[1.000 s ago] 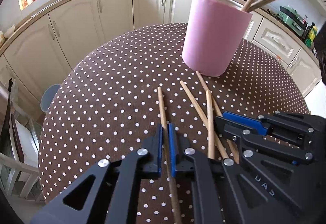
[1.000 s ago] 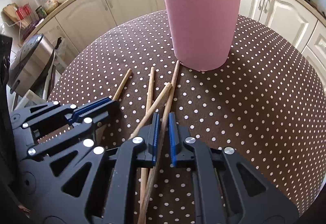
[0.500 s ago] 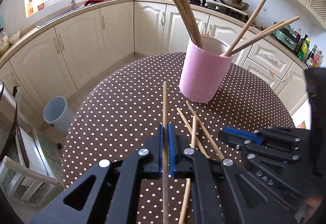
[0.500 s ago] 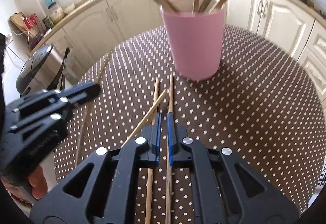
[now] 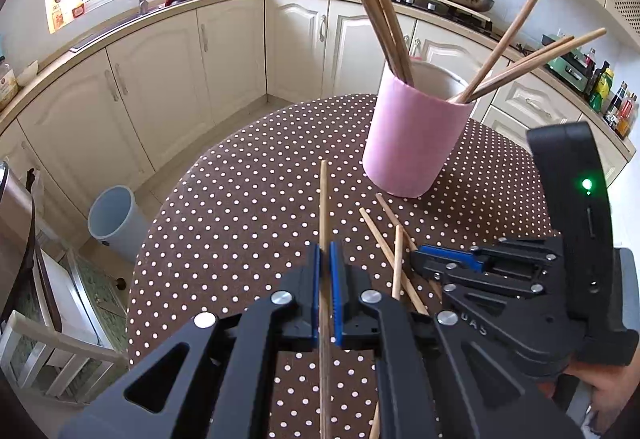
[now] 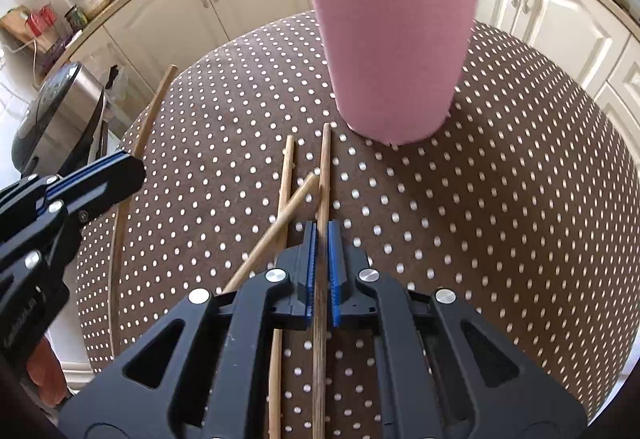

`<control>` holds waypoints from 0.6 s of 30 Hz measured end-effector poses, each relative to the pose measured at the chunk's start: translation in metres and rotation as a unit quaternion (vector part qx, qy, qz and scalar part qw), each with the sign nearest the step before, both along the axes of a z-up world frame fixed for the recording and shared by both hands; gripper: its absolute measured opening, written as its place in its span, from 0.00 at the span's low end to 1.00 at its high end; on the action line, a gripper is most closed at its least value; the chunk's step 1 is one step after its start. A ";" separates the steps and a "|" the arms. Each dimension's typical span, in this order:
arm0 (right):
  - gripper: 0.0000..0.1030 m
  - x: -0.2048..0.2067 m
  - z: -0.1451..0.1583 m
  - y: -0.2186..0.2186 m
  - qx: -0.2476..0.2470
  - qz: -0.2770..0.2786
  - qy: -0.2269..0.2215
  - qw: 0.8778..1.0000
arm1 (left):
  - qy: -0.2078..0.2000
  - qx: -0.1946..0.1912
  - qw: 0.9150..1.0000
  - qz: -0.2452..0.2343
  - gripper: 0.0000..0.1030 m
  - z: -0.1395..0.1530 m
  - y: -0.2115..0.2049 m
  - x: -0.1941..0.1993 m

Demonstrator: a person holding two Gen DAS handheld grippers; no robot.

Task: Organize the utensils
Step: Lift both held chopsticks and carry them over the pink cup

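Lying pale, slim wooden chopsticks (image 6: 286,175) (crossed) beside pink cup (image 6: 394,39).

Each camera sits just behind its own tool, the left tool (image 5: 325,259) and the right tool (image 6: 319,239), looking steeply down along the fingers, close over the dotted surface (image 5: 248,199), and both share the pink cup (image 6: 392,51) ahead.

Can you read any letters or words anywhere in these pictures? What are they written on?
"UAS": raised letters on the right gripper body, as far as they can be made out.
Embossed letters on the left gripper body: too blurred to read.
Labels on the jars and bottles on the counter: too small to read.
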State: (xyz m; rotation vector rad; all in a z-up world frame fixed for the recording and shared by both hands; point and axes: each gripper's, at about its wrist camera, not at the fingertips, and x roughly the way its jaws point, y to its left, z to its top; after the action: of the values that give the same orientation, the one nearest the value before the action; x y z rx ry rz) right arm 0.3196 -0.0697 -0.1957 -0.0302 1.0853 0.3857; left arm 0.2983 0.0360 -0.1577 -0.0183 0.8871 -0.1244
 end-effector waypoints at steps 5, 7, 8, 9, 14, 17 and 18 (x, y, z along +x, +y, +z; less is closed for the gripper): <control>0.06 0.009 0.001 0.013 -0.004 0.005 -0.006 1.000 | -0.001 -0.001 1.000 -0.006 0.06 0.003 -0.005 0.001; 0.06 0.006 0.005 0.004 -0.005 0.000 -0.019 1.000 | -0.006 -0.002 1.000 -0.011 0.06 0.009 -0.007 -0.002; 0.06 0.004 0.007 0.001 0.002 -0.003 -0.022 1.000 | -0.008 -0.002 1.000 -0.013 0.06 0.012 -0.008 -0.003; 0.06 0.000 0.011 -0.003 0.011 -0.009 -0.030 0.999 | -0.014 -0.001 1.000 -0.015 0.06 0.017 -0.009 -0.006; 0.06 -0.024 0.044 -0.023 0.054 -0.015 -0.075 0.996 | -0.039 -0.008 0.999 -0.027 0.06 0.042 -0.015 -0.022; 0.06 -0.045 0.070 -0.030 0.077 -0.007 -0.111 0.991 | -0.066 -0.007 0.997 -0.035 0.06 0.066 -0.022 -0.035; 0.06 -0.052 0.080 -0.031 0.084 -0.005 -0.125 0.989 | -0.072 -0.007 0.997 -0.037 0.06 0.072 -0.023 -0.039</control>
State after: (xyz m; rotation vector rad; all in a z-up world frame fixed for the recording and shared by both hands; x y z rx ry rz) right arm 0.2679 -0.1008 -0.1160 0.0752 0.8036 0.4497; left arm 0.2597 0.0131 -0.0859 0.0092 0.7421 -0.1983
